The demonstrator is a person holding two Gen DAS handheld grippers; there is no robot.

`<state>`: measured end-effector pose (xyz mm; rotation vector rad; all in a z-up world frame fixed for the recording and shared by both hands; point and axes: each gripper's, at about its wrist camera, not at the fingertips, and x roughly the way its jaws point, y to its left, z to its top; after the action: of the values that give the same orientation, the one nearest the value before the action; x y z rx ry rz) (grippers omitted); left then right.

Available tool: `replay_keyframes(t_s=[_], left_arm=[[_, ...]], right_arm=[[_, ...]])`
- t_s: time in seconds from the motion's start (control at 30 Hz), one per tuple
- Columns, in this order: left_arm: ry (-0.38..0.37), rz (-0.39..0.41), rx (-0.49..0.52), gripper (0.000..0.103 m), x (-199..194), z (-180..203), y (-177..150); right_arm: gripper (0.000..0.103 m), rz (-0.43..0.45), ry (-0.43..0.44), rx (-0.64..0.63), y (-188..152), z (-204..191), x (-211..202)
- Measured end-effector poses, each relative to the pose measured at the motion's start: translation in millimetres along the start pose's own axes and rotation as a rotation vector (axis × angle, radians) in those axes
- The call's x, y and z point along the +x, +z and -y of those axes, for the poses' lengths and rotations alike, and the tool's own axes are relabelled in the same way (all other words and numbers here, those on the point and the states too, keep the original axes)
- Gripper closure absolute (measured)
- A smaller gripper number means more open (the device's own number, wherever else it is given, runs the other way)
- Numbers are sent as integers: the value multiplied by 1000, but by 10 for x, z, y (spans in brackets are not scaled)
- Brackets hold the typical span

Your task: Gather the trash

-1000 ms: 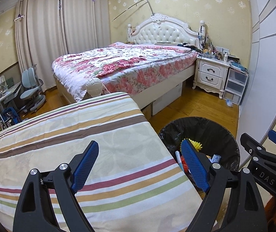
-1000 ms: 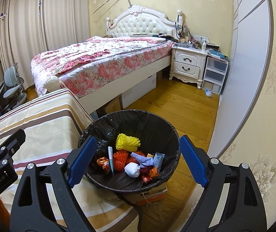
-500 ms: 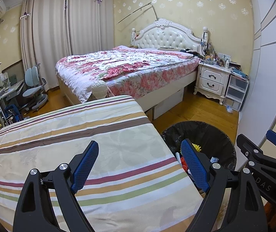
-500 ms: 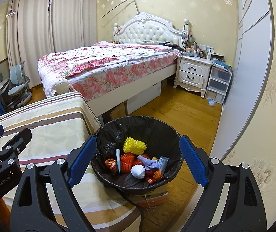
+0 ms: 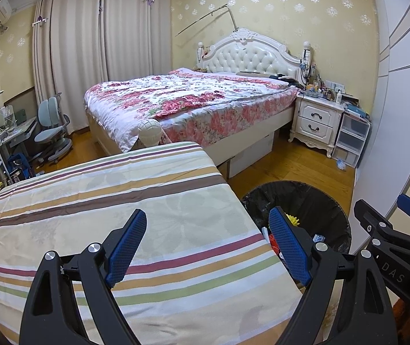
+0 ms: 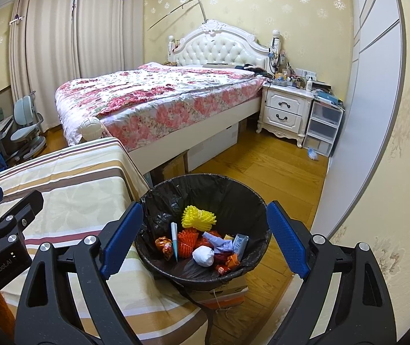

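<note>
Left wrist view takes in a bedroom, its biggest piece the bed (image 5: pixel 205 106) with a floral quilt and a white tufted headboard against the patterned wall. Nearer the camera lies a striped cloth (image 5: pixel 118 218) covering a flat surface, with bands of brown, tan, green and maroon. Closed beige curtains (image 5: pixel 104 57) hang on the far left wall, and a white nightstand (image 5: pixel 315 120) with two drawers stands beside the bed, just next to a clear plastic drawer unit (image 5: pixel 351 141). A pale blue desk chair (image 5: pixel 51 129) sits near the curtains. On the wooden floor, just beside the striped cloth's right edge, stands the trash bin (image 6: pixel 205 230), lined with a black bag; in the right wrist view it rests on a cardboard box (image 6: pixel 222 294). Inside it lies the collected trash: a yellow foam net (image 6: pixel 199 217), an orange foam net (image 6: pixel 187 240), a white crumpled ball (image 6: pixel 203 256), a pale purple wad (image 6: pixel 219 243), a small blue-grey packet (image 6: pixel 240 244), a light blue pen (image 6: pixel 174 240) standing tilted, and red-orange wrappers (image 6: pixel 163 244). The left gripper (image 5: pixel 207 247) hangs above the cloth with its blue-padded fingers spread wide and nothing between them. The right gripper (image 6: pixel 205 238) hangs over the bin, its fingers likewise spread wide and holding nothing, the bin's opening showing in the gap between them.
</note>
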<state>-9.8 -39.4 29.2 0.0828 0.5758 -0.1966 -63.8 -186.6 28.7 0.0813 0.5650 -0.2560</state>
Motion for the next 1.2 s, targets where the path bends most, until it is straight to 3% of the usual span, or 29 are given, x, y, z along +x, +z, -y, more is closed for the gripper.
replay_keyframes(t_s=[1.2], left_arm=[[-3,-2,-2,19,1,-14,5]], right_arm=[[17,2,-6,-3,-1,27,-15]])
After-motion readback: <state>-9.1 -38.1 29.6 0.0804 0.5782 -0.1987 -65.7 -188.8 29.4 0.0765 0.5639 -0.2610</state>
